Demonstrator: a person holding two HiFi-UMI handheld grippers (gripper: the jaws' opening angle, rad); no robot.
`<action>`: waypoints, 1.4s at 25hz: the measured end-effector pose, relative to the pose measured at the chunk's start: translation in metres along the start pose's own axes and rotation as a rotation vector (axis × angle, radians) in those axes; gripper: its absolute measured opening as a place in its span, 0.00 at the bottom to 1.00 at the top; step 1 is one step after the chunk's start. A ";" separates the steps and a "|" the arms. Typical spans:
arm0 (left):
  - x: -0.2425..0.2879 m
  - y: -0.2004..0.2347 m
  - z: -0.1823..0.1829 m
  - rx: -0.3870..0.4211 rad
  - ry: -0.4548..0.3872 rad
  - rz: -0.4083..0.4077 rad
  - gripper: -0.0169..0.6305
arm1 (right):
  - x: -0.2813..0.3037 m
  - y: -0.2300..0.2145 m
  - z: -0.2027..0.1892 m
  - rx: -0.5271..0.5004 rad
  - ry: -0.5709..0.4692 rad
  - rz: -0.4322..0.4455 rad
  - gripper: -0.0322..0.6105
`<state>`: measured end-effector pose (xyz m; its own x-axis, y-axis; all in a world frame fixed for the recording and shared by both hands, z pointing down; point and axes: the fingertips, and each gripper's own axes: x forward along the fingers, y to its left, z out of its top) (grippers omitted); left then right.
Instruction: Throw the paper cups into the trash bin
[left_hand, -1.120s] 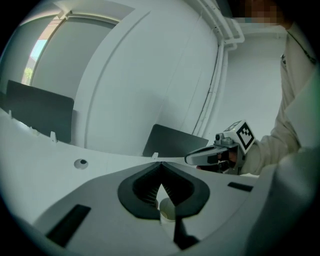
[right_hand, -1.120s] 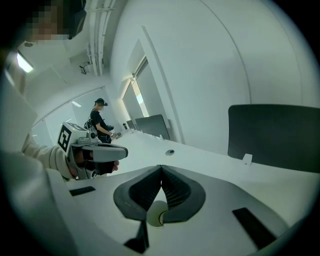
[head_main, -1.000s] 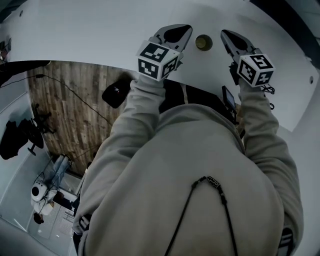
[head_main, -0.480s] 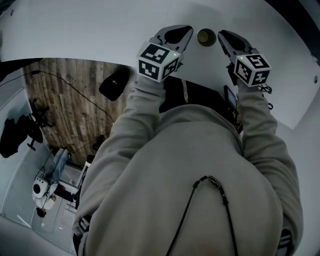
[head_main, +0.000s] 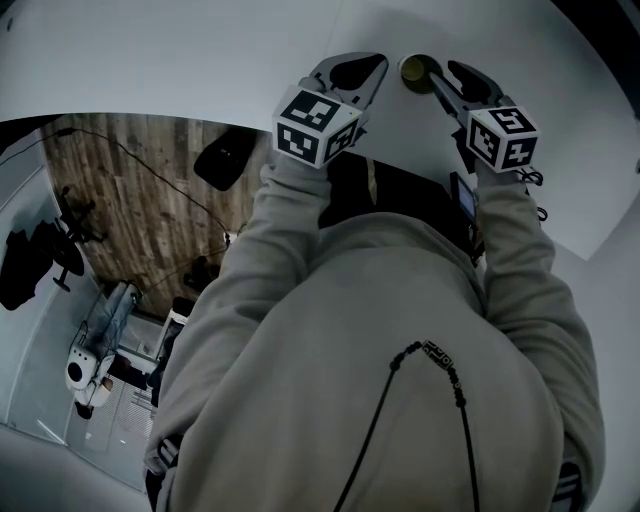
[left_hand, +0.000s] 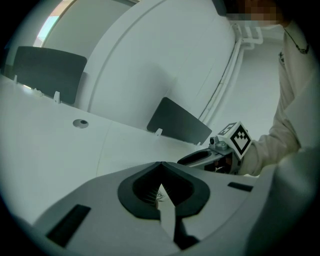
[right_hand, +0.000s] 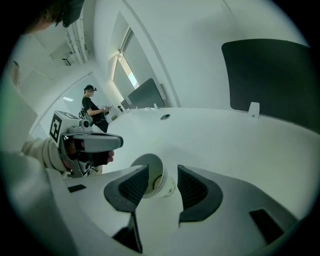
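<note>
**Right tongs spread round cup; left tongs idle**

Cup (head_main: 417, 68): it sits on the white table (head_main: 200, 60), near the edge in front of you and between your two tools. Only one cup is in view. In the right gripper view it looks tipped, mouth toward the left jaw, though I cannot tell whether it truly leans or lies over.

Right gripper (right_hand: 163, 186): the jaws have just been opening and now stand wide apart with the cup between them. The left pad (right_hand: 131, 186) overlaps the rim in view, so contact there is unclear. A strip of table shows between the cup wall and the right pad (right_hand: 192, 187), so there is no squeeze yet. You hold the tool pitched down toward the tabletop, presumably so the pads meet the cup's side wall rather than its rim.

Left gripper (left_hand: 161, 175): the jaws are pressed together with nothing between them. It hangs just beside the cup on the other side, most likely parked out of the way, or kept ready to block a cup that rolls.

Judgement: this is the approach before the grasp, so the task is at an early stage. Thin paper crushes easily, so close gently and lower on the wall.

Bin: I cannot make it out in any view, so the carry direction is unknown.
</note>
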<state>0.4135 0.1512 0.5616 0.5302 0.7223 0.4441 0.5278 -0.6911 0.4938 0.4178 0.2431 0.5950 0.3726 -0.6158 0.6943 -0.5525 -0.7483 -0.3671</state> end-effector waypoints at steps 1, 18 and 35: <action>-0.002 -0.007 0.007 0.000 0.001 -0.003 0.03 | -0.007 0.002 0.004 0.001 0.006 -0.003 0.30; -0.012 -0.006 0.006 0.024 -0.019 0.012 0.03 | -0.008 0.003 0.008 -0.092 0.037 -0.058 0.11; -0.056 -0.053 0.092 0.300 -0.182 0.024 0.03 | -0.097 0.044 0.102 -0.248 -0.260 -0.117 0.11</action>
<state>0.4169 0.1454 0.4420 0.6405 0.7073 0.2990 0.6706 -0.7049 0.2312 0.4338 0.2448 0.4487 0.6031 -0.5952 0.5310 -0.6467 -0.7546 -0.1113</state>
